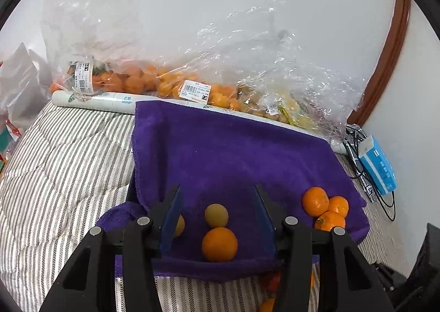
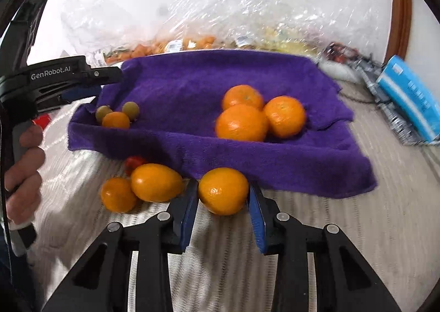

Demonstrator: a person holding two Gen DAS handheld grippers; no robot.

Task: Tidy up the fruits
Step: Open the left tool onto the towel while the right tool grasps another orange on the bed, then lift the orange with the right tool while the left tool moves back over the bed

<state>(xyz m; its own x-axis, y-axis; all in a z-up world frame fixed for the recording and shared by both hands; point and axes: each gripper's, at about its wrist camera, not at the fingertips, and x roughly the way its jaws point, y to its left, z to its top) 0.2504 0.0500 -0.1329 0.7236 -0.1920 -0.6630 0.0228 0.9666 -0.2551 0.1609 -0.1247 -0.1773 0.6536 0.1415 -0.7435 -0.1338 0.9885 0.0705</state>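
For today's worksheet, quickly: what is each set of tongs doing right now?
Left tongs: open, holding nothing.
Right tongs: astride an orange fruit; grip cannot be told.

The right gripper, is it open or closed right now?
Open. The right gripper has its blue pads on either side of an orange fruit on the striped bedding, with gaps showing at both sides.

Between my right gripper's [image 2: 223, 211] spread fingers sits an orange [image 2: 223, 191]. Two more fruits [image 2: 143, 188] crowd just left of my left finger. Purple towel's [image 2: 275, 169] raised edge blocks straight ahead. Striped bedding [image 2: 371, 229] to my right lies bare. My left gripper [image 1: 217, 213] straddles small fruits [image 1: 218, 232]; bare towel ahead, bags [image 1: 192, 86] beyond.
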